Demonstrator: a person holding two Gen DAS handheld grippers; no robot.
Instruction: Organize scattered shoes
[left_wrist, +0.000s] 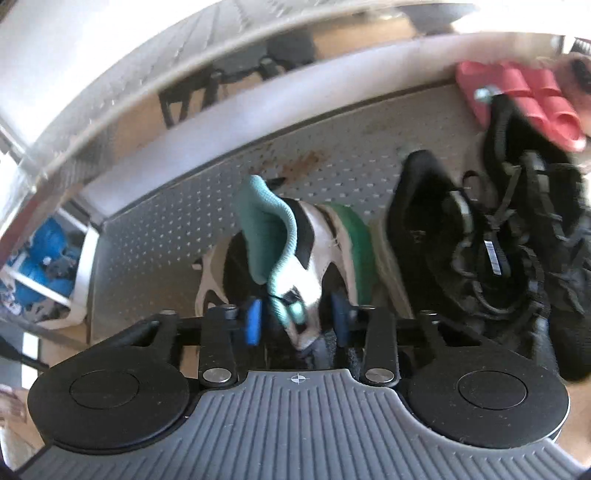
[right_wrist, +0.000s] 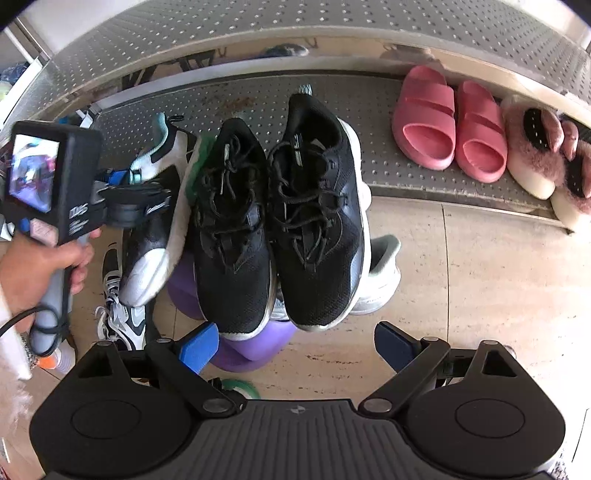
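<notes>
- Our left gripper has its jaws closed in on the tongue of a white, black and teal sneaker, its blue pads pressed to either side.
- From the right wrist view, that sneaker is lifted and tilted, heel end up toward the lower shelf, its green-tinted sole just beside the black pair.
- Our left hand grips the handle of the left gripper, whose small screen faces the right wrist camera.
- Our right gripper hangs with its jaws spread wide and nothing between them, near the toes of the black sneakers.
- The two black lace-up sneakers sit side by side, heels on the perforated metal shelf and toes jutting over its front edge.
- Under their toes we see a purple shoe and a white sneaker on the tiled floor.
- Another white and grey sneaker lies on the floor at the left.
- A pair of pink slides stands on the shelf to the right, with fluffy pink slippers just beside them.
</notes>
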